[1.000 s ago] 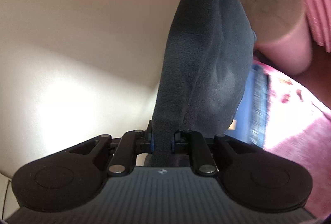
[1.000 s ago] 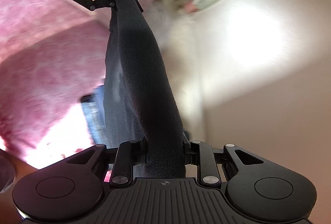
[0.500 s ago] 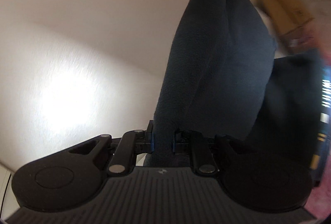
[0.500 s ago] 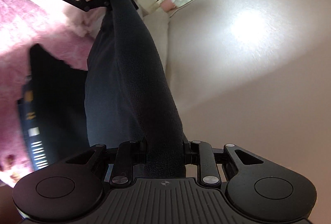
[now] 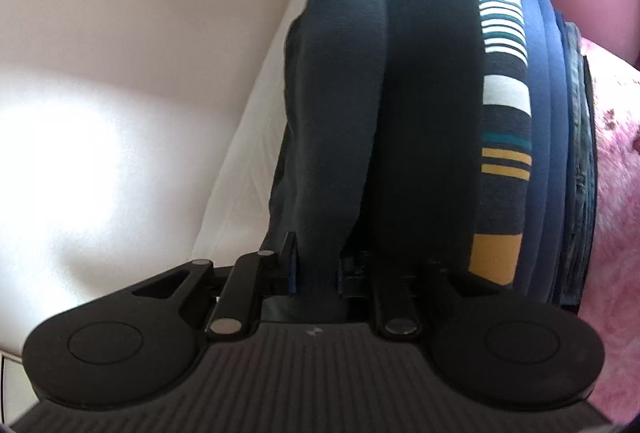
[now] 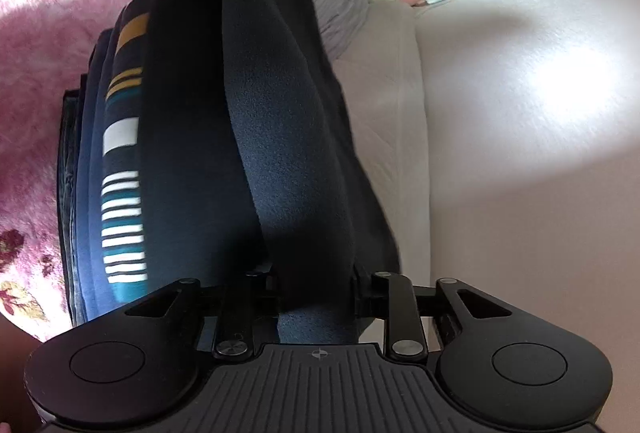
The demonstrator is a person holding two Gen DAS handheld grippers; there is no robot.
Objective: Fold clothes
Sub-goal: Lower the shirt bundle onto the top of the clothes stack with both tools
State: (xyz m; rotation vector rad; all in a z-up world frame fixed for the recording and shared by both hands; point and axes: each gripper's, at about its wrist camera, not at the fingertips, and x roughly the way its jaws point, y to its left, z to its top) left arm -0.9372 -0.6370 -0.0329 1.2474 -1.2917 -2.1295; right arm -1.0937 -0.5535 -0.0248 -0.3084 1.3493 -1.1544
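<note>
Pink shaggy rug with a floral print underneath, pale wall and white bed edge behind.

Left tongs (image 5: 316,273): clamped narrow on one end of a dark fleece garment (image 5: 384,113). Right tongs (image 6: 316,297): clamped on the other end of the same piece. Each camera sees the opposite tongs at the top of its frame, so the fleece is stretched between the two as a doubled band, two rounded lobes with a crease down the middle.

Outward: the fleece sits against or just above a stack of folded clothes (image 5: 548,137) on the rug (image 6: 36,81). I can't tell whether it touches. Stack layers, from nearest the fleece: striped knit (image 6: 120,185) (white, teal, mustard on charcoal), then blue cloth, then a denim-looking edge, then a thin dark layer at the bottom.

Step, my read: the fleece looks already folded and is being set on top of the stack. It would also fit the fleece being lifted off again; these frames don't settle it.

If it's a placement, the next move needs both ends lowered level, edges squared to the stack, and both tongs released together so the fold doesn't spring apart.

Materials: fleece is thick, nappy, matte and soft, and will bulge rather than crease flat. The knit is smoother with rounded fold edges. Rug pile is long and fluffy.
</note>
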